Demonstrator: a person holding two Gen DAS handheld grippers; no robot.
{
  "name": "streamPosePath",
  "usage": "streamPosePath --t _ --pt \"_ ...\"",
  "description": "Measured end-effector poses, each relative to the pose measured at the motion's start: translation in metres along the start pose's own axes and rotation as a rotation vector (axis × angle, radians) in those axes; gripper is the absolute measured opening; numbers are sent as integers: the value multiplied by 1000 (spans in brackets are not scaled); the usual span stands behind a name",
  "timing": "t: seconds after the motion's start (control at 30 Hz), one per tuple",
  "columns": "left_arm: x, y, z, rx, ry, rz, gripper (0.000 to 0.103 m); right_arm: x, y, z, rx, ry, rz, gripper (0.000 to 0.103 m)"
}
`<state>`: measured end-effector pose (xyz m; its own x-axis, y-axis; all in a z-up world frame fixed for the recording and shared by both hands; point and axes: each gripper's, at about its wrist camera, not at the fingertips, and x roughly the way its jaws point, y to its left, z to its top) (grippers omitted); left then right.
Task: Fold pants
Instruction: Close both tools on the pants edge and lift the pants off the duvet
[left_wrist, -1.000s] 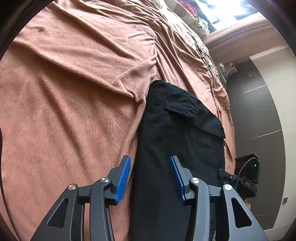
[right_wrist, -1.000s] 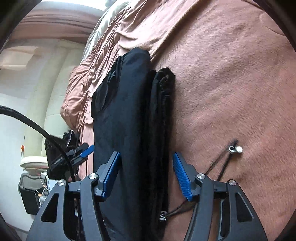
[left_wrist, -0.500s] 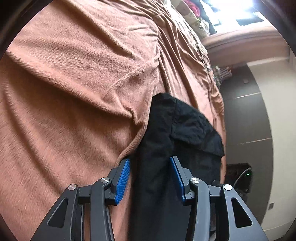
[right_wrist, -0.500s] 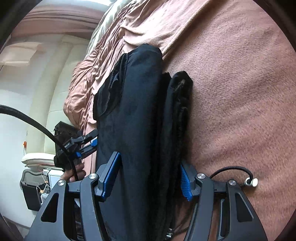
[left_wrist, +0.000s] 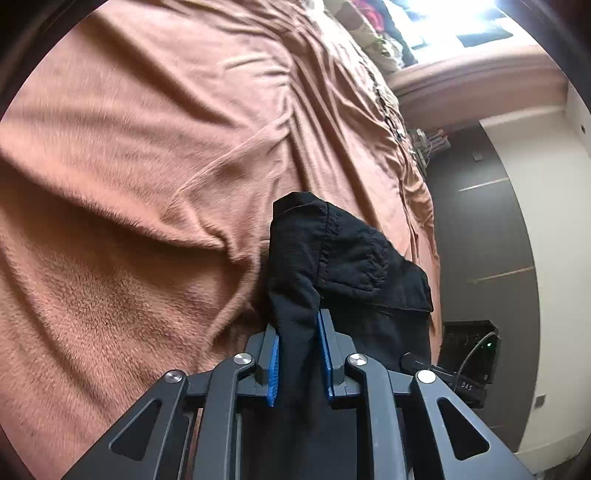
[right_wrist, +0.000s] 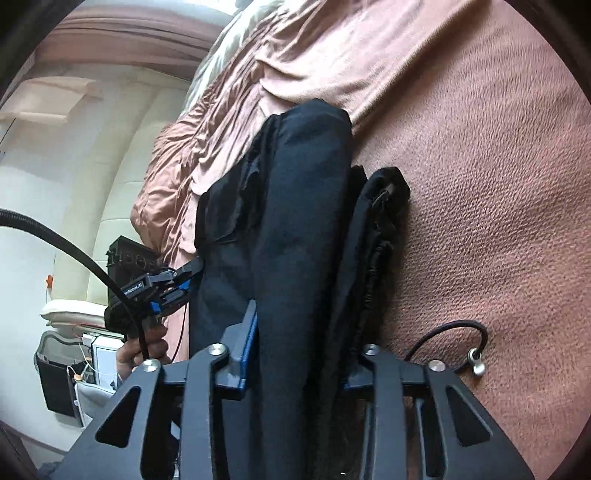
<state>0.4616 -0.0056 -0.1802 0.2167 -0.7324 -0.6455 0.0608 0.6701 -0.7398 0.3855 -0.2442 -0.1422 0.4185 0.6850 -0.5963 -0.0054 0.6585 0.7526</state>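
The left gripper (left_wrist: 298, 352) has its jaws closing on a raised fold of the black pants (left_wrist: 354, 266); cloth fills the gap between the blue pads (left_wrist: 274, 365), which press it from both sides. A second ago these jaws stood wide apart, with the pants' edge lying flat between them. Now the pinched edge stands up as a ridge and the far corner of the pants is peaked rather than flat.

The right gripper (right_wrist: 295, 343) is closing too, its jaws clamped on a thick bundle of the pants (right_wrist: 303, 221) near the waistband. One blue pad (right_wrist: 250, 343) shows on the left side; the other is hidden behind the cloth. Earlier this pair also stood open, with the bundle loose between the jaws. The gripper now sits further up along the pants than it did a second ago.

The pants lie folded lengthwise on the bed, on a brown blanket (left_wrist: 147, 184), close to the bed's edge. A black drawstring (right_wrist: 454, 332) with a metal tip curls on the blanket just right of the right gripper; earlier it lay straighter and further ahead.

In the right wrist view the left gripper shows at the pants' far side, a hand (right_wrist: 142, 350) holding it, with a black cable (right_wrist: 66, 251) arching above.
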Motion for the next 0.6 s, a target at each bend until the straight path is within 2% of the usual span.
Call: streamPosePath --t 0.27,0.6 --pt "-21 -26 -8 58 -46 2 14 -16 31 -17 -85 -68 -27 25" --pt "-68 -62 -32 112 -150 8 14 -38 74 -49 -200 -166 -46 24"
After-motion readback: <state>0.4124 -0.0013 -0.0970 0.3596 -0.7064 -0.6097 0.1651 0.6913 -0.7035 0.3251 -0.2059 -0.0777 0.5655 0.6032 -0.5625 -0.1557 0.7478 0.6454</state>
